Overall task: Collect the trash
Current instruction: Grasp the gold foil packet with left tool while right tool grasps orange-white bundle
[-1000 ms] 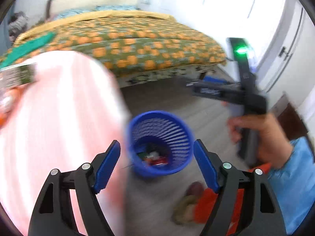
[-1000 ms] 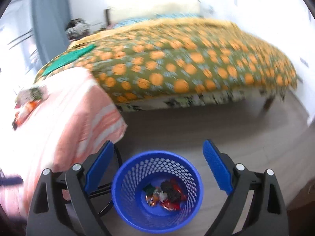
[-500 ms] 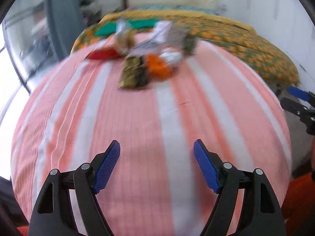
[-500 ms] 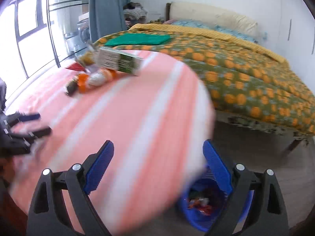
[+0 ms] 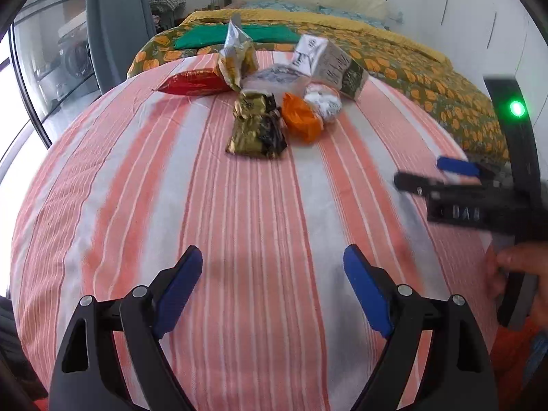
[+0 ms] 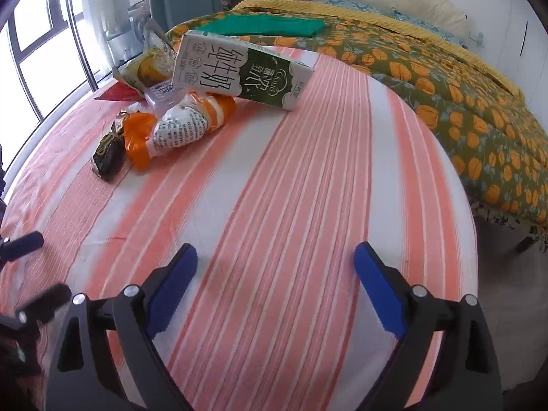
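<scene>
A heap of trash lies at the far side of a round table with a pink striped cloth (image 5: 253,226): a green and white milk carton (image 6: 239,70), an orange and white wrapper (image 6: 178,126), a gold and black packet (image 5: 256,126), a red packet (image 5: 195,84) and a yellow snack bag (image 5: 236,56). My left gripper (image 5: 272,274) hovers over the near part of the cloth, its jaws opening with nothing between them. My right gripper (image 6: 275,274) is open and empty above the cloth, well short of the carton. In the left wrist view the right gripper (image 5: 441,174) appears at the right edge, held by a hand (image 5: 524,274).
A bed with an orange-patterned green cover (image 6: 462,85) stands beyond the table, a folded green cloth (image 6: 263,25) on it. Windows (image 6: 44,44) and a grey curtain (image 5: 116,27) are at the left. Bare floor (image 6: 507,301) shows to the right of the table.
Both grippers swung away from the blue bin on the floor to over the striped table. The trash heap has come into view ahead. The left jaws have widened slightly.
</scene>
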`<state>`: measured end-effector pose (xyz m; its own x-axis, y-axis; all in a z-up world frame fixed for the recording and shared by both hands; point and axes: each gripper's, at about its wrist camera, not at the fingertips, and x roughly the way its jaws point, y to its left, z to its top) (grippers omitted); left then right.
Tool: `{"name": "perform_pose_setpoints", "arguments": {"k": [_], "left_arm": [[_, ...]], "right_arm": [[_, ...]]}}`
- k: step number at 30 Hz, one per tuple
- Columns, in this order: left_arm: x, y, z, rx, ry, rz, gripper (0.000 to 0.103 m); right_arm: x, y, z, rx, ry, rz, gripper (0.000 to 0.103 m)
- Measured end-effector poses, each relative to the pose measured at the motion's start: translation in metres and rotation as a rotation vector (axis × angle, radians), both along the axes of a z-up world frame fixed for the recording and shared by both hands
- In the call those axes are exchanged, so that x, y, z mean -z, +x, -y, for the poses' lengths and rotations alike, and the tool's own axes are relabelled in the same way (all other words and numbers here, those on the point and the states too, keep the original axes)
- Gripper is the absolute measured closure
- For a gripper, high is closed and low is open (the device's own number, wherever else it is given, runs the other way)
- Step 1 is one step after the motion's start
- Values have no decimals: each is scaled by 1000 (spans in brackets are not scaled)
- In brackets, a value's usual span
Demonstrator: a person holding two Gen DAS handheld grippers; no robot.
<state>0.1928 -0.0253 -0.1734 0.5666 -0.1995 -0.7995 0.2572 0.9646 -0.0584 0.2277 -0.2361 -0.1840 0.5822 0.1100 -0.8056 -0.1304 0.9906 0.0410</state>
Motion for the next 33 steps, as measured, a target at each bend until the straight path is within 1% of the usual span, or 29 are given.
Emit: {"name": "perform_pose_setpoints", "arguments": {"k": [3,5,7,9,10,13,15,16,18,19,22,24,27,30,33], "left_arm": [[-12,28,-8,-20,-23,31,19],[-16,49,-9,4,-56,45,19],[-13,71,-6,41,-79,24,19],[-7,91,-2,60,-65,10,19],[-4,98,1,68,-43,5,21],[1,106,8,92,9,11,29],[4,108,11,114,28,21,40],[6,109,12,132,34,24,53],[6,109,12,145,41,33,62],[4,108,11,144,34,36,64],[-3,95,1,114,33,34,64],[-8,80,-9,74,44,19,64],[-9,53,-26,12,42,-5,62],[-1,38,-37,-43,55,-8,56],[2,38,-41,-67,36,-2,47]], "right_arm": [[1,1,2,6,1,-7,9],[2,0,2,8,-4,-8,8],[2,1,2,9,-2,-9,7],[2,2,2,10,-1,-10,7],[2,1,2,10,-1,-10,7],[2,1,2,10,-1,-10,7],[2,1,3,10,0,-10,7],[2,1,3,10,0,-10,7],[2,0,3,9,-1,-10,7],[2,0,3,9,0,-10,7],[2,0,3,9,-1,-10,7],[2,0,3,9,-1,-10,7],[2,0,2,9,-2,-10,7],[2,0,2,10,-3,-9,7],[2,0,2,12,-9,-8,7]]}}
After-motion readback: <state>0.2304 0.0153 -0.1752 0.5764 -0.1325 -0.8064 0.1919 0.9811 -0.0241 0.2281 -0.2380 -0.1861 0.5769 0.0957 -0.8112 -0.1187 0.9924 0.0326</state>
